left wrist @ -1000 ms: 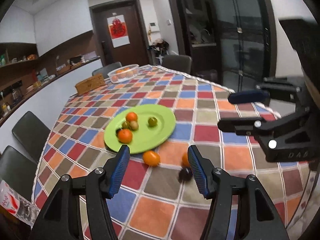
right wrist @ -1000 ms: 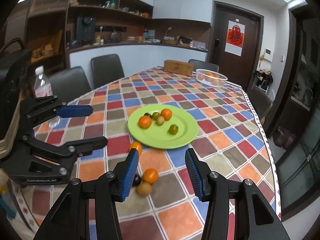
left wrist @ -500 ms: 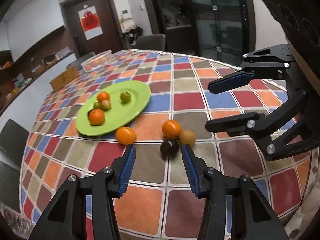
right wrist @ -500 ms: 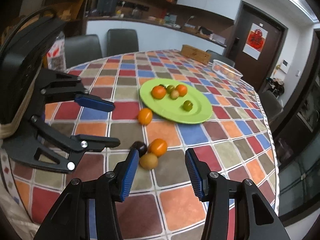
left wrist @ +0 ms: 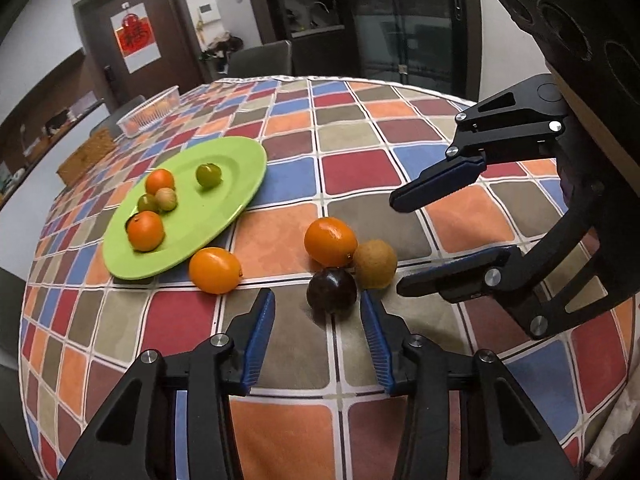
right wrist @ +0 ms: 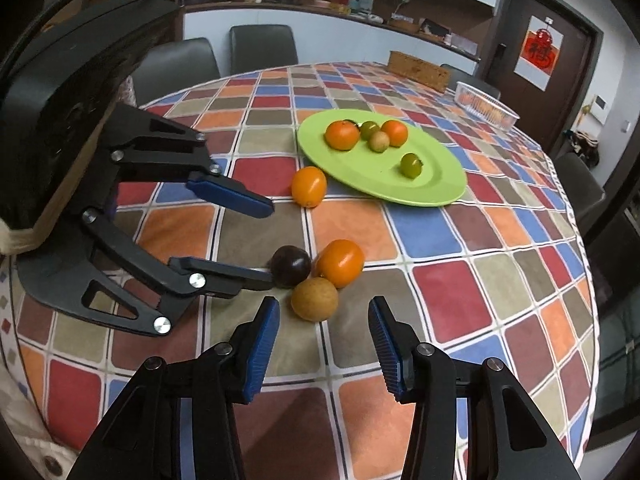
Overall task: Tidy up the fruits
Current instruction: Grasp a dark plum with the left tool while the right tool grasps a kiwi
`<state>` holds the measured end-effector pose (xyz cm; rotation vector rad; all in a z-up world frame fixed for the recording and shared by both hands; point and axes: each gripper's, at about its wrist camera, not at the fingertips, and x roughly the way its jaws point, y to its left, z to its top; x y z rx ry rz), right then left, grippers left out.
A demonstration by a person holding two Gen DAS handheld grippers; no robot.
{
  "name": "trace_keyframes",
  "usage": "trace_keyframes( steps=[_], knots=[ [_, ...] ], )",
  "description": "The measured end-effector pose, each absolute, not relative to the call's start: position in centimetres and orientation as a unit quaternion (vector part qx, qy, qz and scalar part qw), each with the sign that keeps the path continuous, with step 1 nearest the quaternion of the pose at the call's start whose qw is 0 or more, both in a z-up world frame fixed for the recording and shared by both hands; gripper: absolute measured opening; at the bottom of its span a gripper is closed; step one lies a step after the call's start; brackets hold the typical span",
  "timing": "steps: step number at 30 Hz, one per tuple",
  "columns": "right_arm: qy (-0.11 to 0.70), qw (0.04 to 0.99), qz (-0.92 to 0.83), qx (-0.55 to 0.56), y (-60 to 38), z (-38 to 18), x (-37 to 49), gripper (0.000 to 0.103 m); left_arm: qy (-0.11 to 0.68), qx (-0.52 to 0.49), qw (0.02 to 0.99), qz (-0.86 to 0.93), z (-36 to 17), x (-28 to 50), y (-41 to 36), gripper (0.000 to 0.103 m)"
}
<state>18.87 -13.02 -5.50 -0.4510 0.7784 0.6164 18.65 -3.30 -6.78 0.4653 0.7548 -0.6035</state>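
Observation:
A green plate (left wrist: 224, 184) (right wrist: 432, 184) holds several small fruits. On the cloth beside it lie an orange (left wrist: 215, 265) (right wrist: 308, 186), and a cluster of a second orange (left wrist: 330, 241) (right wrist: 340, 262), a brown kiwi (left wrist: 375, 263) (right wrist: 314, 299) and a dark plum (left wrist: 331, 290) (right wrist: 291, 266). My left gripper (left wrist: 318, 308) (right wrist: 270, 242) is open, with the plum just ahead of its fingertips. My right gripper (right wrist: 324, 314) (left wrist: 396, 244) is open, with the kiwi just ahead of its fingertips.
A checked cloth covers the round table (left wrist: 360, 168). A clear tray of fruit (left wrist: 150, 112) (right wrist: 486, 106) and a wooden box (left wrist: 86, 156) (right wrist: 418, 70) stand at the far side. Dark chairs (right wrist: 262, 52) ring the table.
Both grippers have moved down and closer to the cluster of three loose fruits, from opposite sides. Both stay open and the fruits have not moved.

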Motion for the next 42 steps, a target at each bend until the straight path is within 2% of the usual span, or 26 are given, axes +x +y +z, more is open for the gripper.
trace_keyframes(
  steps=[4,10,15,18,32,42],
  knots=[
    [0.382,0.846,0.303,-0.218,-12.8,-6.3,19.5,0.041,0.362,0.233,0.853,-0.294,-7.3,19.1,-3.7,0.043],
    [0.381,0.843,0.312,-0.217,-12.7,-6.7,19.9,0.040,0.367,0.234,0.847,-0.305,-7.6,19.5,-4.0,0.037],
    [0.383,0.840,0.317,-0.216,-12.5,-6.9,20.3,0.034,0.374,0.222,0.845,-0.309,-7.7,19.8,-4.0,0.028],
    [0.387,0.839,0.321,-0.208,-12.6,-7.1,20.4,0.030,0.376,0.208,0.853,-0.296,-7.6,19.8,-3.9,0.028],
    [0.381,0.867,0.294,-0.127,-14.6,-5.5,20.3,0.030,0.373,0.148,0.886,-0.234,-5.6,18.0,-3.1,0.028],
    [0.349,0.886,0.286,-0.104,-15.4,-3.0,19.5,0.030,0.342,0.136,0.906,-0.210,-2.9,16.8,-2.9,0.028]
  ],
)
